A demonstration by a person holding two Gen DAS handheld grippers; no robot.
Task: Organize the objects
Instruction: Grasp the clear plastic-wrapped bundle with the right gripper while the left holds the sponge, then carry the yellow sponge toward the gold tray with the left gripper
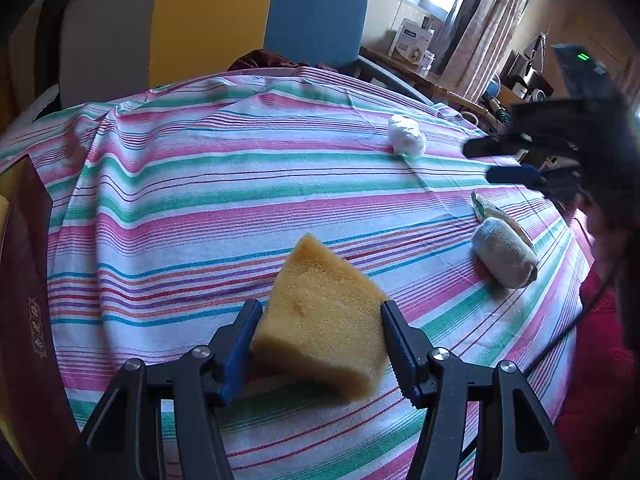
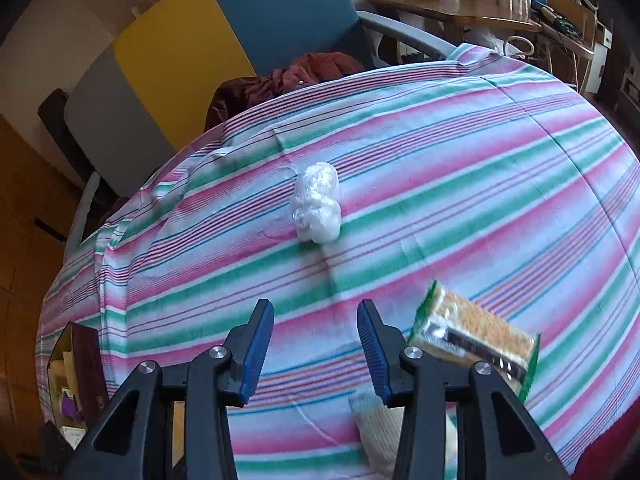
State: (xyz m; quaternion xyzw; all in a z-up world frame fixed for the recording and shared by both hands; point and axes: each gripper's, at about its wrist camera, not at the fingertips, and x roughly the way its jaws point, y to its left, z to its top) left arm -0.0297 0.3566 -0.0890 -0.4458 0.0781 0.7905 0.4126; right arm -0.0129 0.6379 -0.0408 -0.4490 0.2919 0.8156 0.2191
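A yellow sponge wedge (image 1: 316, 332) sits tilted between the fingers of my left gripper (image 1: 320, 305), just above the striped tablecloth (image 1: 200, 200). Its lower edge is blurred, it looks uncompressed, and the pads do not seem to press it. My right gripper (image 2: 315, 304) is open and holds nothing; in the left wrist view the right gripper (image 1: 478, 162) hovers at the right. Ahead of it lies a white plastic-wrapped bundle (image 2: 317, 203) (image 1: 406, 135). A green-edged packaged scouring sponge (image 2: 476, 340) and a rolled cream cloth (image 2: 380, 428) (image 1: 504, 258) lie near its right finger.
An open dark maroon box (image 1: 24, 280) (image 2: 80, 368) with items inside stands at the table's left edge. A blue chair (image 1: 316, 12) with a maroon garment (image 2: 312, 72) is behind the table. A wooden desk (image 2: 448, 10) with boxes stands at the back right.
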